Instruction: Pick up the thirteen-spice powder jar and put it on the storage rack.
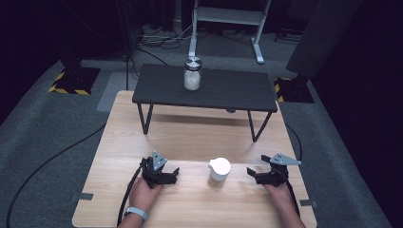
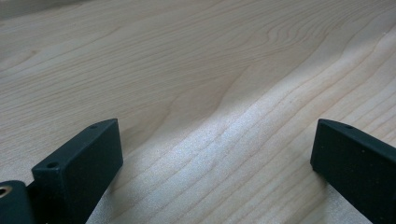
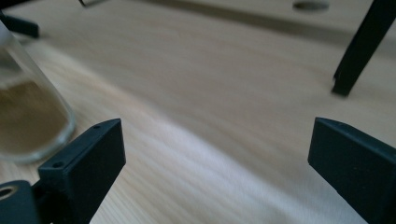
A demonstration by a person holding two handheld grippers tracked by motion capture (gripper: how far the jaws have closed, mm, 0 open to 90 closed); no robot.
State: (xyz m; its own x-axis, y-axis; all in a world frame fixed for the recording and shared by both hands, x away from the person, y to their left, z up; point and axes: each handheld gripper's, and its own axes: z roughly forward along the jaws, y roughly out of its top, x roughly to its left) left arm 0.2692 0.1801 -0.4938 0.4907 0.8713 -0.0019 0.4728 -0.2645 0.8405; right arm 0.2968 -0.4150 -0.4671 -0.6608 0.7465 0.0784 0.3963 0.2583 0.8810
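Observation:
A small glass jar [image 1: 219,172] with a white lid stands on the wooden table [image 1: 190,135] between my two grippers. In the right gripper view the jar [image 3: 28,121] holds brownish powder and sits just left of the jaws, outside them. My left gripper [image 1: 174,174] rests low on the table to the jar's left, open, with bare wood between its jaws [image 2: 217,149]. At the jar's right, my right gripper [image 1: 250,173] is also open and holds nothing [image 3: 217,149]. A second jar [image 1: 192,73] with a metal lid and white contents stands on the black shelf [image 1: 223,92].
The black shelf stands on thin legs [image 3: 355,51] across the far half of the table. A cable [image 1: 128,190] trails from the left gripper. Grey carpet, cables and a white stand [image 1: 228,19] lie beyond the table.

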